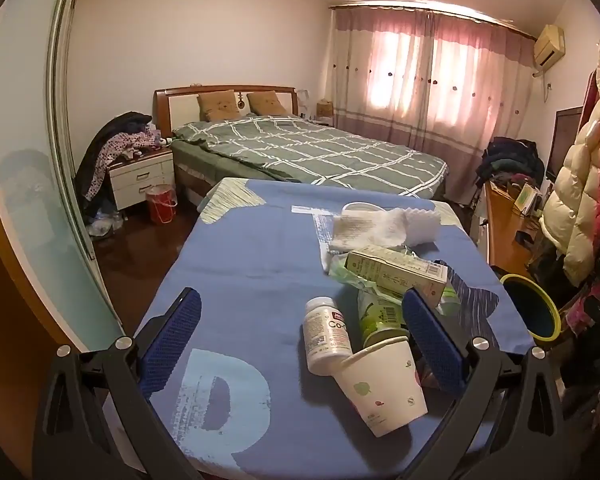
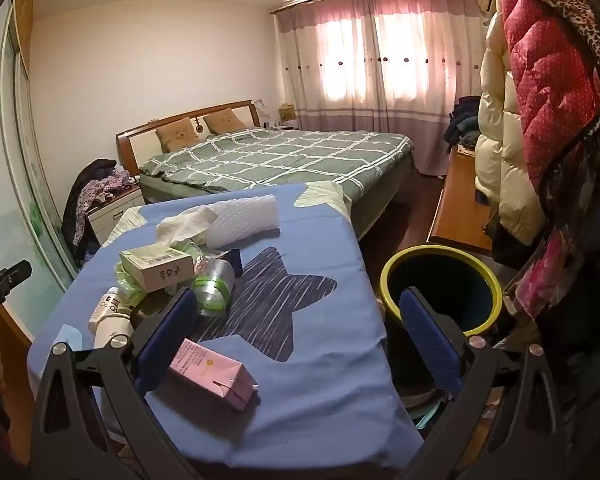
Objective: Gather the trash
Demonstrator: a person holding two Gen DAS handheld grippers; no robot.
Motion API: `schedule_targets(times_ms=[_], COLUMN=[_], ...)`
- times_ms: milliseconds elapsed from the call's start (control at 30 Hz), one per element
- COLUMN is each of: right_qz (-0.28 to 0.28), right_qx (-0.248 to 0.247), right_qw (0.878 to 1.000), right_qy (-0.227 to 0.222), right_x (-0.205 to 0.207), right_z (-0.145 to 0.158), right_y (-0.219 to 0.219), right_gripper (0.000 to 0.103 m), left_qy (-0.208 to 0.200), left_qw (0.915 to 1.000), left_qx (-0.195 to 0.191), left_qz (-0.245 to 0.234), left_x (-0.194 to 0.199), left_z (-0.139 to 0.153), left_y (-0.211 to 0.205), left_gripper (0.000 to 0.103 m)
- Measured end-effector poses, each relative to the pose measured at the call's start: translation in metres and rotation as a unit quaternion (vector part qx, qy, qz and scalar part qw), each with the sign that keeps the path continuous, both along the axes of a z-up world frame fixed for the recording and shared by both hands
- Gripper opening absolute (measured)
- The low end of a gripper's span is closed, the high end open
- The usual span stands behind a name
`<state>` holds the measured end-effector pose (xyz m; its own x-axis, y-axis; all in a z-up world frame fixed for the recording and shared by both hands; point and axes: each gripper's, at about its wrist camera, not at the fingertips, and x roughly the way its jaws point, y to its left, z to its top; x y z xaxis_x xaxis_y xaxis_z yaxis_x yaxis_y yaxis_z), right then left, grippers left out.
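Note:
Trash lies on a table with a blue cloth (image 1: 244, 264). In the left wrist view I see a tipped paper cup (image 1: 384, 388), a white pill bottle (image 1: 326, 334), a green-labelled bottle (image 1: 380, 316), a green carton box (image 1: 400, 272), tissue (image 1: 364, 228) and white foam (image 1: 420, 224). My left gripper (image 1: 300, 344) is open and empty, just above the near items. In the right wrist view a pink carton (image 2: 214, 374) lies near the table's front, by the left finger. My right gripper (image 2: 296, 344) is open and empty. A dark bin with a yellow-green rim (image 2: 440, 292) stands right of the table.
A bed (image 1: 300, 152) with a green checked cover stands behind the table. A nightstand (image 1: 140, 176) with clothes and a red bucket (image 1: 162, 204) are at the left. A wooden desk (image 2: 460, 208) and hanging coats (image 2: 540, 120) are at the right.

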<state>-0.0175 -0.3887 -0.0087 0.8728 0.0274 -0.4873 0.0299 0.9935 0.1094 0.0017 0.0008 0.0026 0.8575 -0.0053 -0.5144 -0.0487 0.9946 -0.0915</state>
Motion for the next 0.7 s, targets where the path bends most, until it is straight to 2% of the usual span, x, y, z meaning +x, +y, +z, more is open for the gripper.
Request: schedule_targets(times_ms=[100, 700], right_qz=[0.004, 0.01], right_qx=[0.008, 0.005], right_qw=[1.0, 1.0], right_qy=[0.001, 0.011], right_x=[0.0011, 0.0088], right_z=[-0.0004, -0.0034], right_y=[0.0004, 0.0059], right_gripper=[0.096, 0.097], left_qy=[-0.001, -0.003], left_qw=[1.0, 1.0], left_qx=[0.009, 0.008], left_qz=[-0.001, -0.002], left_x=[0.0002, -0.0003], left_z=[-0.0032, -0.0003], left_y=[-0.0078, -0.0095], left_gripper=[0.099, 0.099])
